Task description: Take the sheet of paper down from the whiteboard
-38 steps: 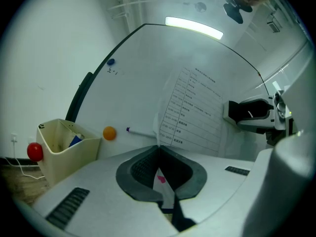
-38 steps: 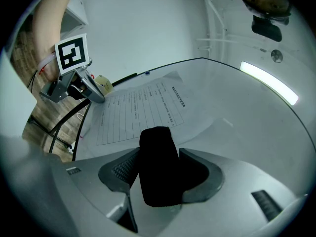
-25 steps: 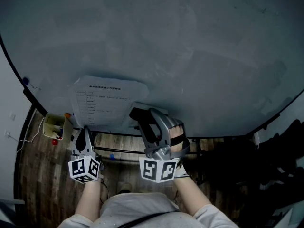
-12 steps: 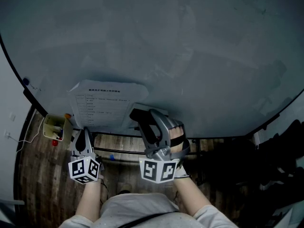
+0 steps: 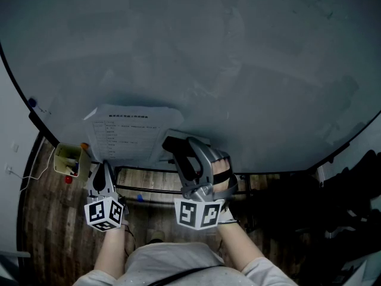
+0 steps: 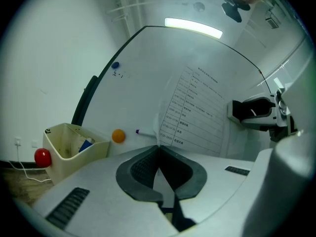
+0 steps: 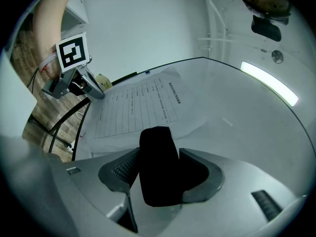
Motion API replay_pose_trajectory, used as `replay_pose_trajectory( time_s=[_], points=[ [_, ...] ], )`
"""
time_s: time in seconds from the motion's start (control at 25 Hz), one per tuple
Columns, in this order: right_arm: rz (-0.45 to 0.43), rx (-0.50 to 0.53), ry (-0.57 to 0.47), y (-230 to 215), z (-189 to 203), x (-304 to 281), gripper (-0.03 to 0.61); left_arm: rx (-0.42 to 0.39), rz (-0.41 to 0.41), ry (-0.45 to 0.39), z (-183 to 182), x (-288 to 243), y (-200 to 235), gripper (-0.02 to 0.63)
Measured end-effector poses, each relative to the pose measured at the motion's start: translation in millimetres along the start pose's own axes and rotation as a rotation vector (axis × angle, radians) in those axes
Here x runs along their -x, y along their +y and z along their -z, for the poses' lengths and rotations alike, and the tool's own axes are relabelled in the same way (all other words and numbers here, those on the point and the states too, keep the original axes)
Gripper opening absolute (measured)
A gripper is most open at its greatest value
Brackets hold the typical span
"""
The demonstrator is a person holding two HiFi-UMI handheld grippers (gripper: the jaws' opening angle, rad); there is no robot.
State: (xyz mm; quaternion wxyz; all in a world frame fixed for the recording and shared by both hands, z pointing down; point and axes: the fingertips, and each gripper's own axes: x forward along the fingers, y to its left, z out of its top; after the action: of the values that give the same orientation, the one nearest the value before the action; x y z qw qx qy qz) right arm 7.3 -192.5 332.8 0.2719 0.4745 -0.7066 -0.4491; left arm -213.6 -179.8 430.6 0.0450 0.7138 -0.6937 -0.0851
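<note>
**Low on the whiteboard (image 5: 238,70): sheet of paper (image 5: 134,133) nipped at one corner**

Head view. We see the sheet of paper lying against the whiteboard near its lower left corner, with its bottom edge close to the board's lower edge. The left gripper (image 5: 105,165) comes up under the sheet's lower left corner. The right gripper (image 5: 177,146) sits at the sheet's lower right corner. From up here we cannot read either pair of jaws.

Left gripper view. The jaws are closed together with the sheet's lower corner caught between the tips, and the paper lifts off the board just above them. This view also brings out things that are tiny or hidden from above:
- a cream box (image 6: 74,144) by the board's lower left corner
- a red ball (image 6: 42,157) just beside the box
- an orange magnet (image 6: 118,136) on the board
- a purple-capped marker (image 6: 145,132) next to the magnet
- a blue dot (image 6: 115,65) near the board's left edge

Right gripper view. The jaws stand wide, with both pads pressed on a black block (image 7: 158,164). Beyond the block we see the sheet's printed table. The left gripper's marker cube shows at the sheet's far corner.

From the left gripper view the block's end faces the board, just beside the sheet's right edge. We cannot tell whether it touches the board.
</note>
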Motion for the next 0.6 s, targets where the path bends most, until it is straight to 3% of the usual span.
replay_pose_trajectory(
  time_s=[0.6],
  points=[
    [0.006, 0.001, 0.007, -0.5, 0.0, 0.3, 0.252, -0.014, -0.001, 0.008, 0.7, 2.8, 3.3, 0.015]
  ],
)
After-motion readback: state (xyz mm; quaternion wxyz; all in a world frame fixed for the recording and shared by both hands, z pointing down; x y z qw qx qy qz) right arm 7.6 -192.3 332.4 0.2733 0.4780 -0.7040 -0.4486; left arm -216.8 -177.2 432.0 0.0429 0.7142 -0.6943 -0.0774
